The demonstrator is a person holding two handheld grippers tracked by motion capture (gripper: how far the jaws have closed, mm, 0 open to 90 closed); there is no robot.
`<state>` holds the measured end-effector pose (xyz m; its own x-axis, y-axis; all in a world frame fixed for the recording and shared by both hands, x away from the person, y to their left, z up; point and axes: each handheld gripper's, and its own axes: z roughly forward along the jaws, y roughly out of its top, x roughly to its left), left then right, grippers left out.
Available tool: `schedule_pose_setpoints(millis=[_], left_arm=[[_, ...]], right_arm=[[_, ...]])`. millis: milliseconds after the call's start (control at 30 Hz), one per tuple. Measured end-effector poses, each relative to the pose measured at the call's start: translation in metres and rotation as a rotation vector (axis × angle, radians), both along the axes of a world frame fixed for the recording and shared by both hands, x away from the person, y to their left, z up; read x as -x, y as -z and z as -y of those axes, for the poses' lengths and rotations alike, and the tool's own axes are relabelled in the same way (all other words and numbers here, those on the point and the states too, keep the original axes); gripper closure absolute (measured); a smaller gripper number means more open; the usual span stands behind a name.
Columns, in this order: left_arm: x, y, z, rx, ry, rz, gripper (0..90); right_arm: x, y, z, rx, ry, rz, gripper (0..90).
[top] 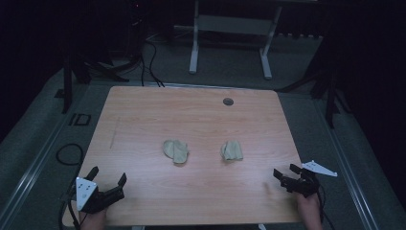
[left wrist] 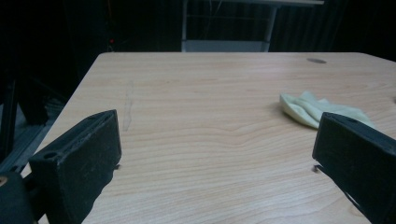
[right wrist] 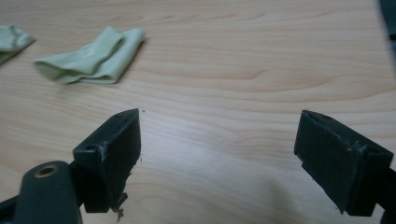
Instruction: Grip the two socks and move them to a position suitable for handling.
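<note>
At the near edge of the wooden table point(top: 143, 115) I held the left gripper point(top: 106, 179) at the left corner and the right gripper point(top: 286, 173) at the right corner. On both, the jaws stood wide apart with nothing between them, only bare wood under them. Farther in, near the middle of the table, lay two pale crumpled cloths, well apart from each gripper: the left cloth point(top: 175, 151) and the right cloth point(top: 231, 151), side by side but not touching. Beyond them, near the far edge, was a small dark round hole point(top: 228, 101).
</note>
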<state>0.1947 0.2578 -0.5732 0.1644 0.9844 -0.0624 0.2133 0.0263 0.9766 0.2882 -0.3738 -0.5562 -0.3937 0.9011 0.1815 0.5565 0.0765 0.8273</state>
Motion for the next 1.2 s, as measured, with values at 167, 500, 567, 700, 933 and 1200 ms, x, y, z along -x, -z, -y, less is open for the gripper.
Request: schedule_pose_setpoints(millis=[167, 500, 567, 700, 933, 1200], left_arm=[[0.000, 0.000, -0.003, 0.097, 0.055, -0.046, 1.3], [-0.002, -0.001, 0.010, 0.023, 0.122, -0.096, 1.3], [-0.001, -0.002, 0.012, 0.015, 0.142, -0.096, 1.3], [0.000, -0.003, 0.014, 0.000, 0.156, -0.087, 1.3], [0.000, -0.001, 0.014, -0.012, 0.148, -0.095, 1.3], [0.000, -0.002, 0.013, 0.004, 0.154, -0.098, 1.3]], right_arm=[[-0.008, -0.005, -0.014, 0.019, -0.025, -0.028, 14.1], [-0.030, -0.012, -0.050, 0.055, -0.099, -0.032, 14.1], [-0.036, -0.014, -0.059, 0.057, -0.114, -0.036, 14.1], [-0.049, -0.018, -0.078, 0.071, -0.149, -0.040, 18.4], [-0.067, -0.021, -0.113, 0.118, -0.215, -0.035, 28.3], [-0.086, -0.021, -0.148, 0.114, -0.244, -0.046, 32.8]])
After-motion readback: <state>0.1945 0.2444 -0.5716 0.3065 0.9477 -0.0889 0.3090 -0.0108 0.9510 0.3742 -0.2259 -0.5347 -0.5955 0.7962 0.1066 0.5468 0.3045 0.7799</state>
